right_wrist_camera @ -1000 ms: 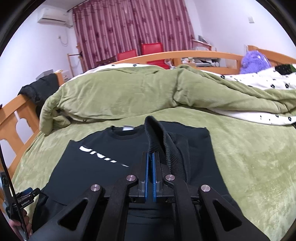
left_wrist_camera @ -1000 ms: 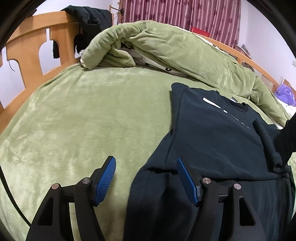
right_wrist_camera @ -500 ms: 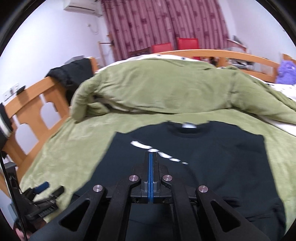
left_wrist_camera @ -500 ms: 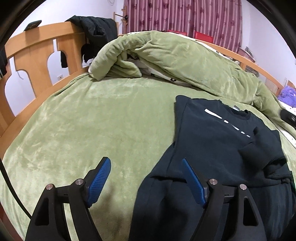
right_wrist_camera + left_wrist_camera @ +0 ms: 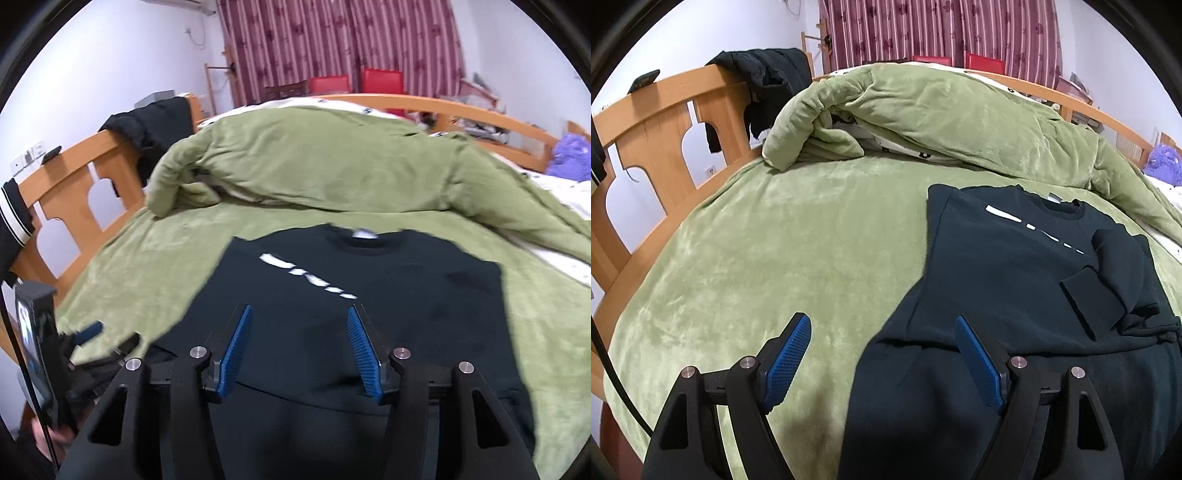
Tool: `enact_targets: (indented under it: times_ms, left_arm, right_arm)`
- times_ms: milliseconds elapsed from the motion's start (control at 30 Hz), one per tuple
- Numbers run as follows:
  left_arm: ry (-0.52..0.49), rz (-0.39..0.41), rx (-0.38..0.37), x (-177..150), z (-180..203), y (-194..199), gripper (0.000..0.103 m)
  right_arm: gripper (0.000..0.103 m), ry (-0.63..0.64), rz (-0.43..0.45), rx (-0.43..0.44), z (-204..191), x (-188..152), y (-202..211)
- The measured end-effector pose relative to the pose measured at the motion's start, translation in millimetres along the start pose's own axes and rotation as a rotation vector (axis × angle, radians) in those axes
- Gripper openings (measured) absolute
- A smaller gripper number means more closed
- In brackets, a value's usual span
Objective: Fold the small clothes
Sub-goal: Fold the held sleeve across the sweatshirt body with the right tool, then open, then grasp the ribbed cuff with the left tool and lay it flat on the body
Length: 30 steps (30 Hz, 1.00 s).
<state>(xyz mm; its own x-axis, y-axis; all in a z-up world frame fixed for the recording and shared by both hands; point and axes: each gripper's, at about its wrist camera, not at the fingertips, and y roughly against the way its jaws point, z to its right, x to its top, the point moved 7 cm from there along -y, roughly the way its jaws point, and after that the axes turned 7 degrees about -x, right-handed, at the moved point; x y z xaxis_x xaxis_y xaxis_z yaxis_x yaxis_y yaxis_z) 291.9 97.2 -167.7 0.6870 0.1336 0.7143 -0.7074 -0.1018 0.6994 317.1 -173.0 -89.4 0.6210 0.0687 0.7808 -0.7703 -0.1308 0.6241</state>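
A black sweatshirt [image 5: 1008,266] with a white chest print lies flat on the green bed cover, collar away from me; it also shows in the right wrist view [image 5: 369,295]. Its right sleeve [image 5: 1108,280] is folded across the chest, cuff down. My left gripper [image 5: 882,354] is open and empty, hovering over the sweatshirt's lower left edge. My right gripper [image 5: 299,347] is open and empty above the middle of the sweatshirt. The left gripper also shows in the right wrist view [image 5: 99,343] at the lower left.
A bunched green quilt [image 5: 942,122] lies across the far side of the bed. A wooden bed rail [image 5: 665,122] with dark clothes [image 5: 764,81] draped over it runs along the left. Bare green cover [image 5: 775,240] lies left of the sweatshirt.
My right gripper let go of the ribbed sleeve cuff, which now lies across the chest, then opened and swung left. My left gripper stayed open and pulled back slightly.
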Motion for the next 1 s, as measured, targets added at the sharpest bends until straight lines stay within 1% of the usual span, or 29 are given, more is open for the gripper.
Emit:
enact_targets:
  times_ms: [100, 167, 233, 367, 467, 567, 700, 800, 933, 1000]
  left_arm:
    - [-0.023, -0.001, 0.008, 0, 6, 9, 0.079]
    - [-0.054, 0.01, 0.03, 1, 11, 16, 0.079]
    - [-0.068, 0.024, 0.026, 2, 18, 23, 0.079]
    - [-0.061, 0.037, -0.023, 8, 32, 35, 0.079]
    - [-0.056, 0.042, -0.06, 15, 44, 41, 0.079]
    - [-0.052, 0.045, -0.101, 20, 59, 42, 0.079]
    - [-0.073, 0.035, -0.163, 23, 93, 34, 0.079]
    - [-0.104, 0.024, -0.203, 21, 127, 20, 0.079]
    - [-0.141, -0.001, -0.263, 6, 175, -6, 0.079]
    - [-0.165, -0.018, -0.268, -3, 193, -19, 0.079]
  right_arm:
    - [0.058, -0.012, 0.018, -0.044, 29, -7, 12]
    - [0.058, -0.008, 0.016, -0.06, 40, -12, 15]
    - [0.058, 0.002, 0.006, -0.071, 50, -20, 17]
    - [0.058, 0.01, -0.02, -0.111, 66, -30, 16]
    - [0.058, 0.014, -0.044, -0.113, 76, -36, 13]
    - [0.058, 0.021, -0.041, -0.119, 86, -39, 10]
    - [0.058, 0.011, -0.028, -0.124, 102, -44, -3]
    - [0.058, 0.008, -0.055, -0.15, 119, -53, -16]
    - [0.058, 0.049, -0.042, -0.206, 141, -58, -17]
    - [0.058, 0.046, -0.039, -0.215, 150, -59, -15]
